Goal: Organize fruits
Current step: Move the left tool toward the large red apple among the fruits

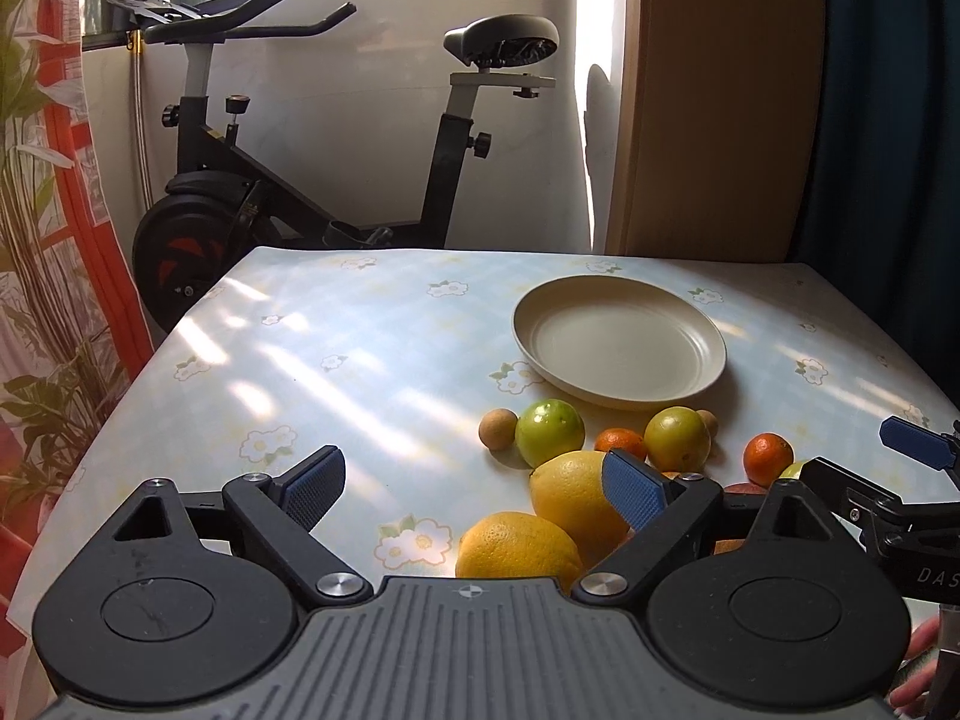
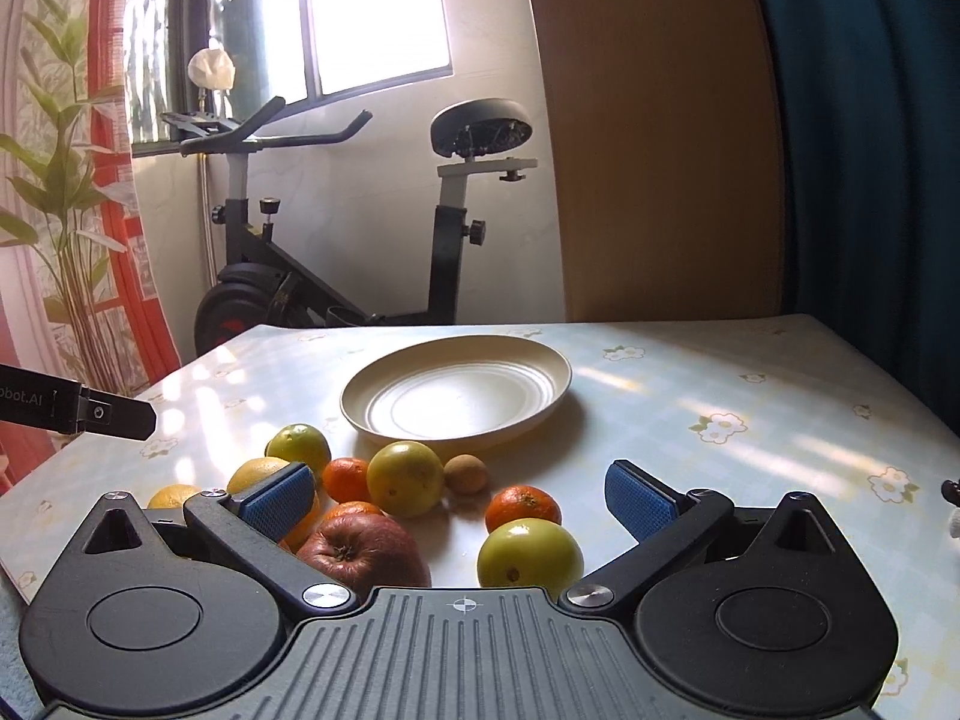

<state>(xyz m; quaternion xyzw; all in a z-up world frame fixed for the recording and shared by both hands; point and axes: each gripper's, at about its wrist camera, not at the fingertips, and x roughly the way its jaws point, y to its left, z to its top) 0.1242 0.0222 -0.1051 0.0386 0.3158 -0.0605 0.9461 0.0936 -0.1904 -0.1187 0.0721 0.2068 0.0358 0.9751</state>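
Note:
An empty cream plate [image 1: 621, 341] [image 2: 456, 387] sits toward the far side of the table. In front of it lies a cluster of fruit: two large yellow citrus [image 1: 519, 546], green apples [image 1: 549, 432] [image 2: 530, 553], small tangerines [image 1: 768, 450] [image 2: 523, 507], small brown round fruits [image 1: 497, 429] [image 2: 465, 473] and a red apple [image 2: 360, 552]. My left gripper [image 1: 477, 498] is open and empty, just above the near yellow citrus. My right gripper [image 2: 459, 501] is open and empty over the near fruit; it also shows in the left wrist view [image 1: 912, 441].
The table [image 1: 336, 360] has a pale floral cloth. An exercise bike [image 1: 300, 138] stands behind its far edge. A red patterned curtain and plant [image 1: 48, 240] are on the left, a wooden panel [image 2: 654, 150] and a dark blue curtain [image 2: 870, 150] on the right.

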